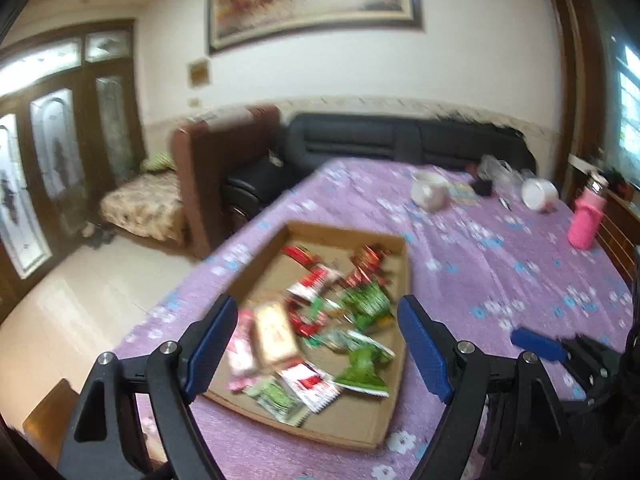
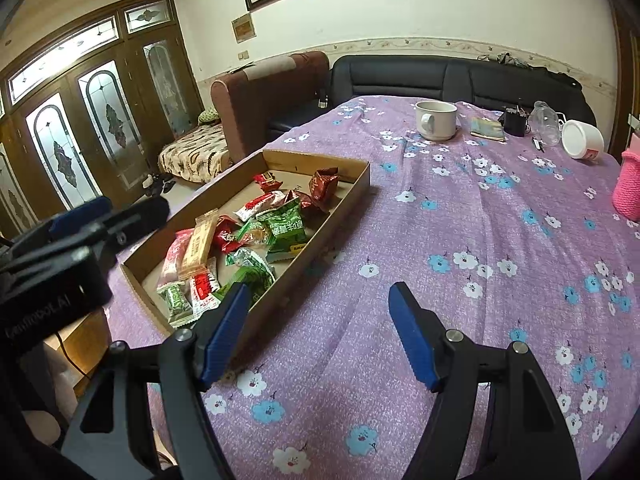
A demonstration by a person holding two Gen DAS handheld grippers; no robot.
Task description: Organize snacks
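Note:
A shallow cardboard tray (image 1: 400, 280) (image 2: 352, 200) lies on the purple flowered tablecloth (image 2: 460, 240). It holds several snack packets: green ones (image 1: 370, 302) (image 2: 286, 226), red ones (image 2: 324, 186) and a tan bar (image 1: 276, 334) (image 2: 200, 244). My left gripper (image 1: 320, 320) is open and empty, hovering over the near part of the tray. My right gripper (image 2: 318, 300) is open and empty, above the cloth just right of the tray. The left gripper also shows in the right wrist view (image 2: 108, 216), beside the tray's left side.
A white mug (image 2: 435, 119), a small booklet (image 2: 488, 130), a dark object (image 2: 514, 122), a clear bottle (image 2: 546, 122) and a tipped white cup (image 2: 582, 140) stand at the table's far end. A pink bottle (image 1: 586, 222) is at the right edge. Sofas stand behind.

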